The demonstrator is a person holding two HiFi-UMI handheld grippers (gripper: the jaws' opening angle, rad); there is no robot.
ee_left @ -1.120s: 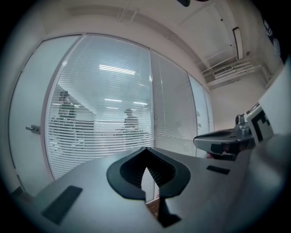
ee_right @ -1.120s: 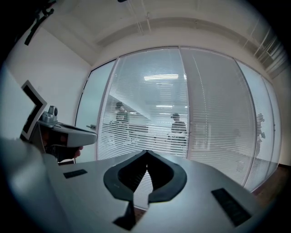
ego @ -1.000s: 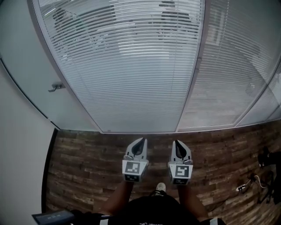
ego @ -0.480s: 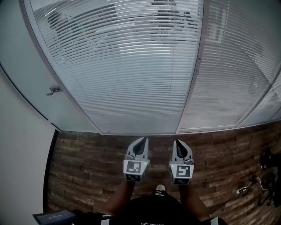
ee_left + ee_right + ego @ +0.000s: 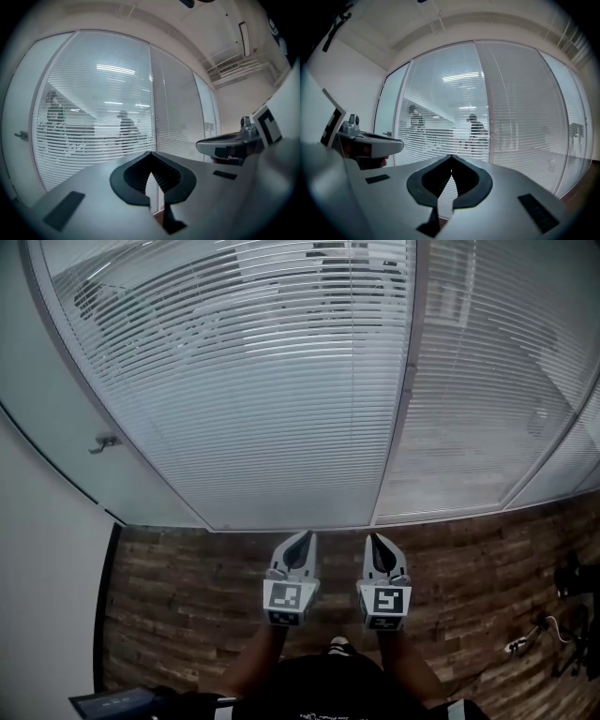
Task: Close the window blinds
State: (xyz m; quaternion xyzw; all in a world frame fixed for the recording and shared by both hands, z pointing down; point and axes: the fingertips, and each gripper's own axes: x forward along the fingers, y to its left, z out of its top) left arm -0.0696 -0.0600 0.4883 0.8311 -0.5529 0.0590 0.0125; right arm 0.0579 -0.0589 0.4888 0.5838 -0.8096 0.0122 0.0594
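Note:
The window blinds (image 5: 253, 381) hang over a glass wall ahead of me. The left panel's slats are tilted open, and I see a room with people (image 5: 125, 131) through them. The right panel (image 5: 487, 399) looks denser and paler. A pale upright post (image 5: 398, 399) divides the two panels. My left gripper (image 5: 302, 538) and right gripper (image 5: 373, 540) are held side by side low over the floor, short of the glass, both pointing at the blinds. Each is shut with nothing in it: the left gripper (image 5: 151, 154) and the right gripper (image 5: 451, 157) both show their tips meeting.
A glass door with a lever handle (image 5: 103, 442) stands left of the blinds, beside a white wall. The floor (image 5: 187, 596) is dark wood planks. Cables and a stand (image 5: 562, 615) lie at the right edge. A dark flat object (image 5: 112, 701) sits bottom left.
The view has swung slightly, so the blinds and the door handle sit a little further left in the frame. Both grippers stay side by side and shut.

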